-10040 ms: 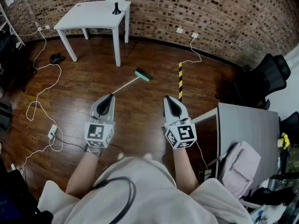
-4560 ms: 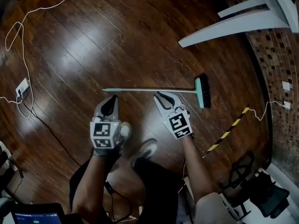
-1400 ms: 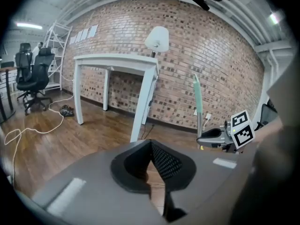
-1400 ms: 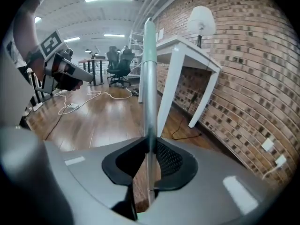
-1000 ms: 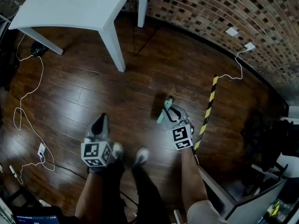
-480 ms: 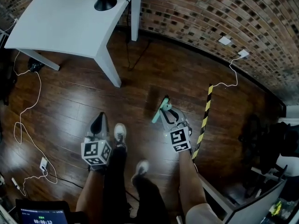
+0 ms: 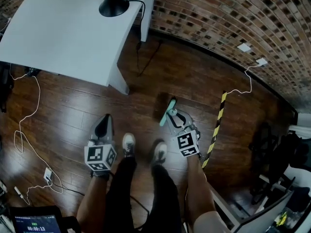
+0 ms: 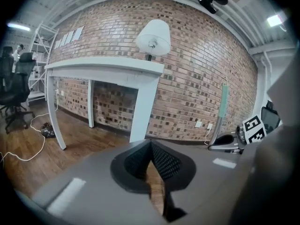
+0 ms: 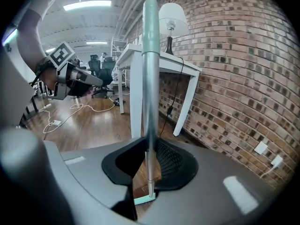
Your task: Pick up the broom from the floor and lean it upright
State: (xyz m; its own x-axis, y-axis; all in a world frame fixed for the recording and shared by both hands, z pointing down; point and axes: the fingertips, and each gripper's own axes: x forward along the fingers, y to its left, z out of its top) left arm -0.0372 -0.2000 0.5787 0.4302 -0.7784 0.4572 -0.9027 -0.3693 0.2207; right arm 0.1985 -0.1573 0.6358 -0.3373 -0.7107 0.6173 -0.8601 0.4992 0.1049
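Within the right gripper [image 9: 149,149], clamped upright, the broom [image 9: 150,78] faces the brick wall [image 9: 234,78] ahead; left gripper [image 8: 151,146] closed, empty.

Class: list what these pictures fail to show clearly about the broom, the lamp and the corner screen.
Broom head: right gripper view, only a teal sliver shows below the right gripper; its body hides the bristles and any floor contact.
Lamp: head view, shade cut off by the top edge; only the base shows.
Screen: head view, cut by the bottom edge; text too small to read.
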